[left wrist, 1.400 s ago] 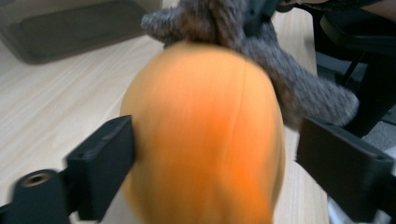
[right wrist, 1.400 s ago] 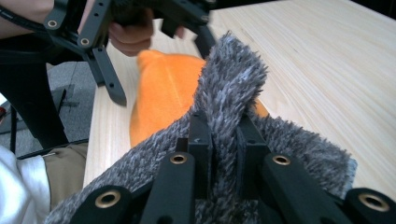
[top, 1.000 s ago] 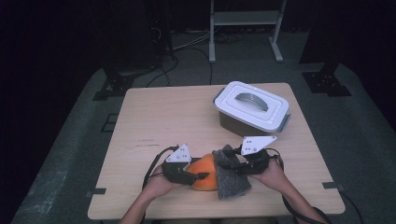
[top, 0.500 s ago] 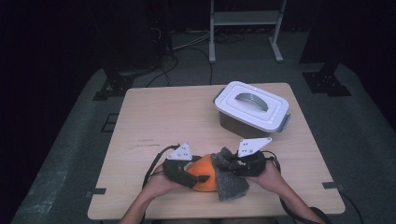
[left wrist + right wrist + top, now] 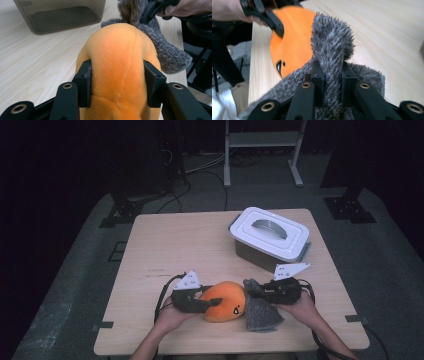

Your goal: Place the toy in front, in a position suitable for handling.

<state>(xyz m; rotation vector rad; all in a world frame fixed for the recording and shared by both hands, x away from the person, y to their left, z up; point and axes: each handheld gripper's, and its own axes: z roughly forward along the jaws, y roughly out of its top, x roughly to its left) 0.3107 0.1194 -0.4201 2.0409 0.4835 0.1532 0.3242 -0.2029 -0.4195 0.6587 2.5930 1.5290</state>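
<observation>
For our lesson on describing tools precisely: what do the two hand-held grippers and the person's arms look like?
Each hand-held gripper, left and right, is black, with two straight black jaws ending in flat rectangular pads and brass-ringed holes on the linkages. A pale grey three-cornered plate with small dark dots sits on top of each. A black cable trails back from each. The forearms are bare, with no sleeves showing.
</observation>
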